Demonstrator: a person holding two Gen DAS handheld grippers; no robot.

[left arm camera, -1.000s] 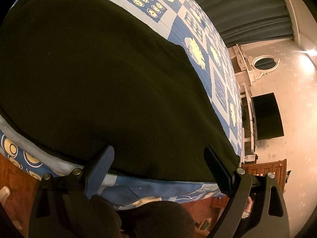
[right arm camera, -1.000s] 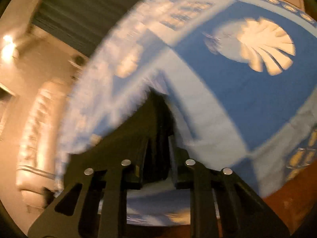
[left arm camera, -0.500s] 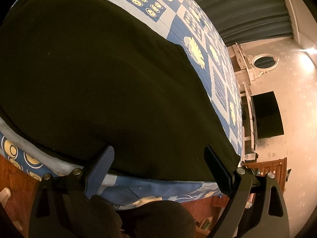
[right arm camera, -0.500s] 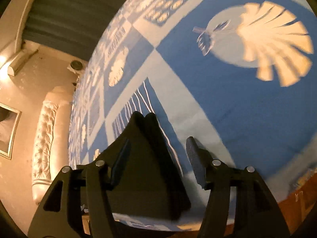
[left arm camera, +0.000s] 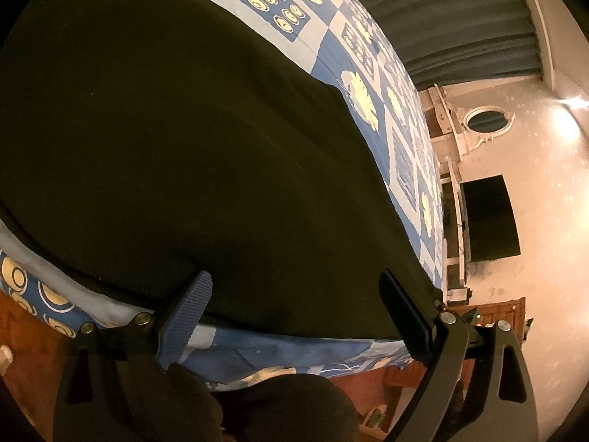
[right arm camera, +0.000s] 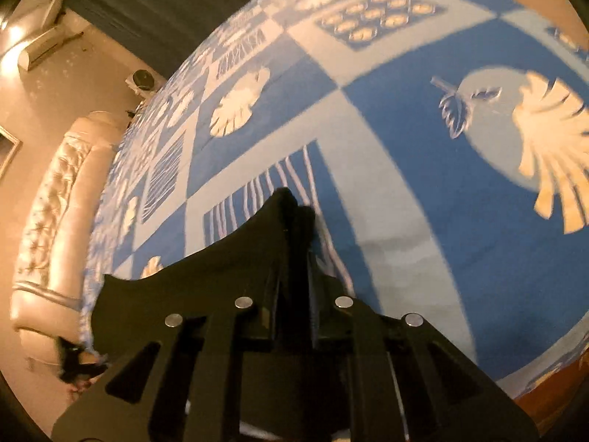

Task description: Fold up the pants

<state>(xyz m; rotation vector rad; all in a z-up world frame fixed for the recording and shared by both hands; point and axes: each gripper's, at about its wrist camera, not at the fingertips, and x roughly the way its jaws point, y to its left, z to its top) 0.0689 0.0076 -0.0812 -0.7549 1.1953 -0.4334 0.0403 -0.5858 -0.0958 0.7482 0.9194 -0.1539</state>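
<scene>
The dark pants (left arm camera: 176, 140) lie spread flat on the blue patterned bedspread (left arm camera: 313, 14) and fill most of the left wrist view. My left gripper (left arm camera: 294, 316) is open and empty, its jaws wide apart over the pants' near edge. In the right wrist view, my right gripper (right arm camera: 296, 235) is shut on a corner of the pants (right arm camera: 235, 258), which bunches up between the jaws and hangs to the left above the bedspread (right arm camera: 423, 169).
The bed's near edge drops to a wooden floor (left arm camera: 22, 335). A dark curtain (left arm camera: 452, 18), a white dresser with an oval mirror (left arm camera: 486, 121) and a black TV (left arm camera: 486, 217) stand beyond the bed. A padded headboard (right arm camera: 48, 199) is at the left in the right wrist view.
The right gripper opened half a second ago and has closed again on the pants corner, lifted over the bedspread. The left gripper has stayed open and almost still.
</scene>
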